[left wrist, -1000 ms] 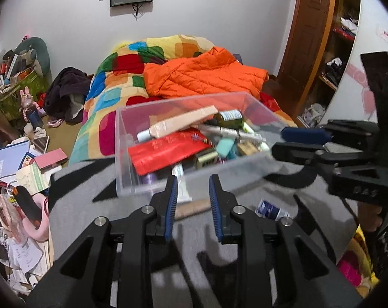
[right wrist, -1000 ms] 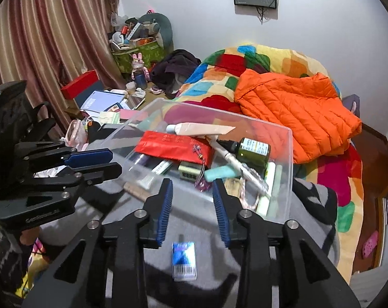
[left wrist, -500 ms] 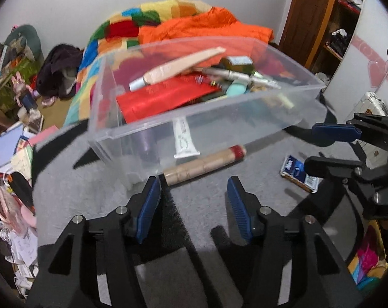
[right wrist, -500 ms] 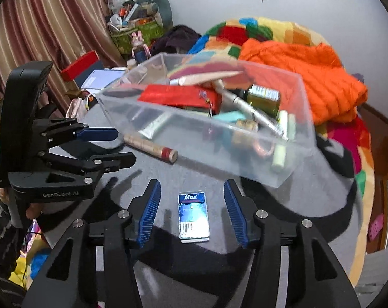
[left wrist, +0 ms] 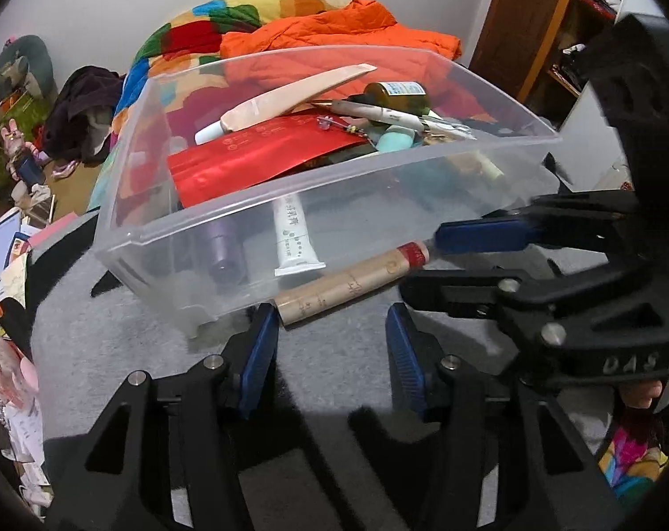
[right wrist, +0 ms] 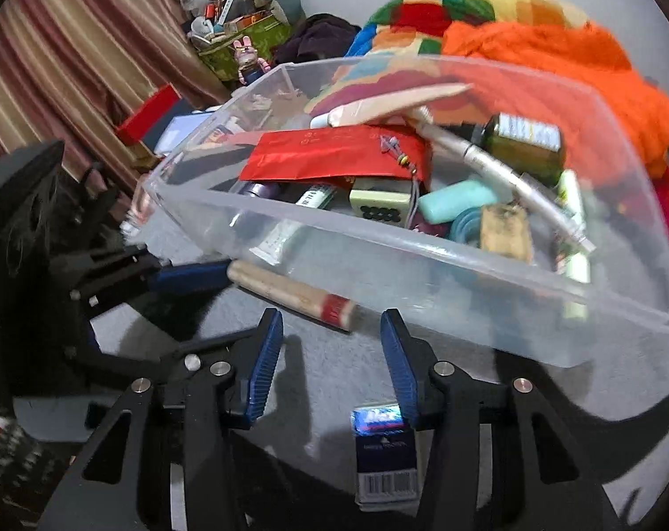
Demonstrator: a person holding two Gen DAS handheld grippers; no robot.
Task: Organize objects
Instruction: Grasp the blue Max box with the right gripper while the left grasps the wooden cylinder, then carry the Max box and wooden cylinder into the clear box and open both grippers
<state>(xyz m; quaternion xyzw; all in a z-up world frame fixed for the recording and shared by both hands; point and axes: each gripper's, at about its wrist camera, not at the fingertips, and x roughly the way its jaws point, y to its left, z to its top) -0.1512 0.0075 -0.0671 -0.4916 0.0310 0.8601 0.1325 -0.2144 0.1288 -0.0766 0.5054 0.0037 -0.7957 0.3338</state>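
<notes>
Clear bin (left wrist: 378, 186) of clutter, tan tube (left wrist: 347, 285) beside it, both grippers closing

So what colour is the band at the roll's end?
Red, on a tan roll; clearest in the right wrist view.

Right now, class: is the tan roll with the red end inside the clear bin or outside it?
Outside. The tan roll lies on the grey surface against the clear bin's front wall.

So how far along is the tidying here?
Mostly done: the clear bin already holds a red packet, tubes and bottles. In hand: nothing; both tongs, left and right, are closing on empty air by the tan roll. Left: that roll and the blue packet, both on the grey cover outside the bin.
</notes>
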